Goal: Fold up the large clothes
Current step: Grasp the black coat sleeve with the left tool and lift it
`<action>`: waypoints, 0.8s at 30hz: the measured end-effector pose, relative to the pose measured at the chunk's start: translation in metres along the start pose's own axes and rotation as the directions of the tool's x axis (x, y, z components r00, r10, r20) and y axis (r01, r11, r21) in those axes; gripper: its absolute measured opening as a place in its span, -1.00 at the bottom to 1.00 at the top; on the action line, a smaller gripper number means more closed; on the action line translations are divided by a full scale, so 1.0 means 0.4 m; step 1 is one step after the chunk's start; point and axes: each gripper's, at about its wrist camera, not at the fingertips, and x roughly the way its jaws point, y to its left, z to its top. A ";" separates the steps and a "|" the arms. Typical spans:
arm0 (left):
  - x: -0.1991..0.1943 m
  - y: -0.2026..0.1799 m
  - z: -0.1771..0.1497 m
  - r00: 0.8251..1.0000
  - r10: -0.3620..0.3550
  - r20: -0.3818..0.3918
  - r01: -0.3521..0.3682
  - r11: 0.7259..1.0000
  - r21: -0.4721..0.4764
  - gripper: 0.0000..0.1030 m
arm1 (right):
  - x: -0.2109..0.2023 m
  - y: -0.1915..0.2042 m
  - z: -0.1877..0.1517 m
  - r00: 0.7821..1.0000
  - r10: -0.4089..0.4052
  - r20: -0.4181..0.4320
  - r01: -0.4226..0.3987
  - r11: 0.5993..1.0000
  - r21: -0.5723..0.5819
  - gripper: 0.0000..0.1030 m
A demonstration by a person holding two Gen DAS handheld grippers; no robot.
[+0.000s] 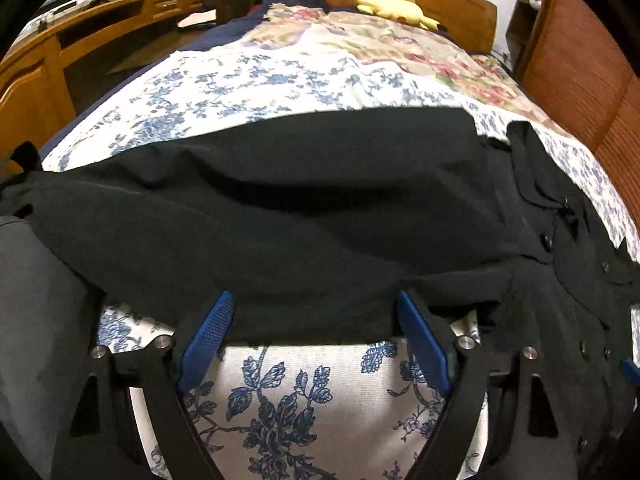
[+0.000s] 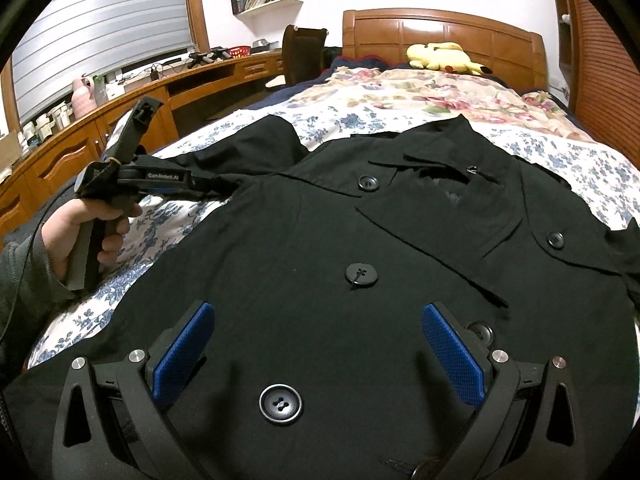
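Hovering low over the bed, the left gripper (image 1: 314, 334) has its blue-padded fingers (image 1: 206, 338) spread wide with nothing between them; the hem edge of a black coat sleeve (image 1: 280, 216) lies just ahead of the fingertips, at or over the pad tips, though whether it touches them cannot be told. That sleeve stretches sideways across the left wrist view, over a blue-and-white floral sheet (image 1: 280, 396). The right wrist view shows the same tool from the side, gripped by the person's left hand (image 2: 86, 232), its fingers pointing at the sleeve's end.

The right gripper (image 2: 318, 334) is likewise wide open and holds nothing. It sits above the front of the black coat (image 2: 320, 240), which lies face up on the bed with its collar (image 2: 440, 148) toward the headboard. One large black button (image 2: 280, 404) shows between the two fingers, another (image 2: 361, 275) just beyond them, and more sit up near the lapels.

Farther out, a red-flowered quilt (image 2: 420, 92) covers the far half of the bed, and a yellow plush toy (image 2: 444, 58) rests against the wooden headboard (image 2: 440, 30). A long wooden desk (image 2: 132, 116) runs along the left wall.
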 end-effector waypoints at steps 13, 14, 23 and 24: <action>0.011 -0.030 0.038 0.999 -0.036 -0.004 0.036 0.997 0.071 -0.95 | 0.008 0.001 0.001 1.000 -0.003 0.006 0.002 1.000 0.006 1.00; 0.009 -0.036 0.037 1.000 -0.026 -0.001 0.026 0.996 0.087 -0.96 | 0.008 0.001 0.001 1.000 -0.003 0.007 0.002 1.000 0.006 1.00; -0.085 -0.067 0.064 0.994 -0.008 0.110 -0.006 0.991 0.132 -0.99 | 0.004 -0.001 -0.004 1.000 -0.005 0.019 0.005 1.000 0.010 1.00; -0.100 -0.076 0.073 0.992 -0.012 0.125 -0.006 0.991 0.136 -0.99 | 0.002 -0.001 -0.005 1.000 -0.005 0.021 0.005 1.000 0.010 1.00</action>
